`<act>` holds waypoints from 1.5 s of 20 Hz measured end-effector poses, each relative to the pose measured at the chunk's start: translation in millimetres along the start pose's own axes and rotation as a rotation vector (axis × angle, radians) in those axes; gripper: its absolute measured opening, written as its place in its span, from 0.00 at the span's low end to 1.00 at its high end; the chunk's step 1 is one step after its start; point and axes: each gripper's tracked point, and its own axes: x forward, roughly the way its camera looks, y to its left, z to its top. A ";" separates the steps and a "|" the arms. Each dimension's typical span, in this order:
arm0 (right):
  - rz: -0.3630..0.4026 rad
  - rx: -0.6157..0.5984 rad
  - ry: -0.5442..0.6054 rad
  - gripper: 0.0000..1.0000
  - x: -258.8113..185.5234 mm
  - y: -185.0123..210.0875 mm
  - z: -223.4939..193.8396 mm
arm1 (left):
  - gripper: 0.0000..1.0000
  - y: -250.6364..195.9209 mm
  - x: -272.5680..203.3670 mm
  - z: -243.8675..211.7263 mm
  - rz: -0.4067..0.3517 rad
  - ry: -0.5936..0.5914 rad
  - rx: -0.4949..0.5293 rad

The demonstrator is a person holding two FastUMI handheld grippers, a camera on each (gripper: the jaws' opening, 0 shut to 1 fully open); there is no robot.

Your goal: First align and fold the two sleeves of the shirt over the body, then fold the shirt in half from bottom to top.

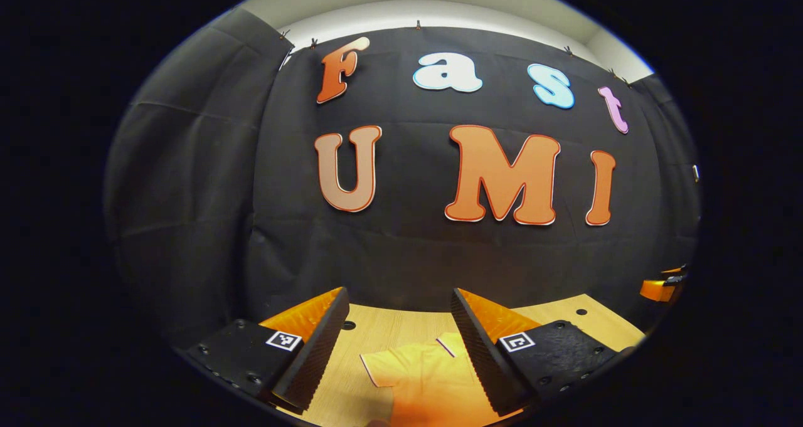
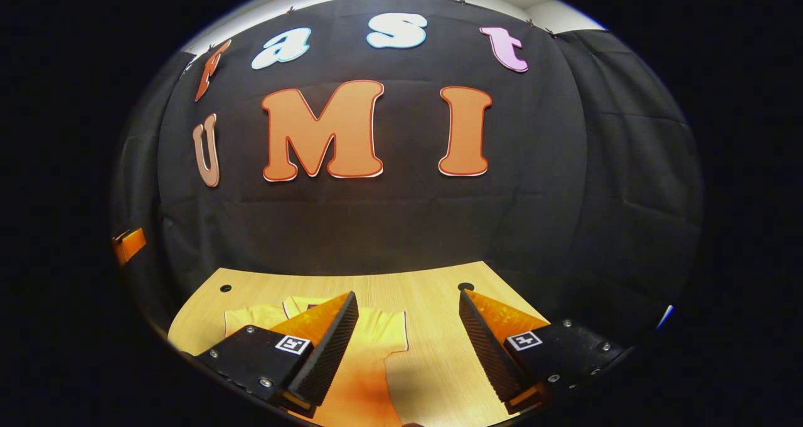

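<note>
while both grippers gape, shirt [image 2: 370, 352] lies flat.

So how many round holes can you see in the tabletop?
3. In the right gripper view, one sits far left and one far right; the left gripper view shows a third. Others may be hidden.

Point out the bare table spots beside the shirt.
Bare wood lies right of the shirt out to the table's right edge, and behind its collar up to the booth wall. In the left gripper view, wood is also bare left of the sleeve. The shirt itself crowds the near middle.
</note>
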 end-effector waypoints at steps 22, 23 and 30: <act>0.156 0.024 0.597 0.98 162.9 31.7 -78.1 | 0.98 0.5 1.1 -11.2 0.023 0.099 0.015; 0.159 0.024 0.634 0.98 174.0 32.9 -93.1 | 0.98 1.9 2.4 -12.7 0.028 0.106 0.014; 0.121 -0.020 0.897 0.99 221.2 28.5 -190.5 | 0.98 3.3 5.1 -19.0 0.065 0.162 0.035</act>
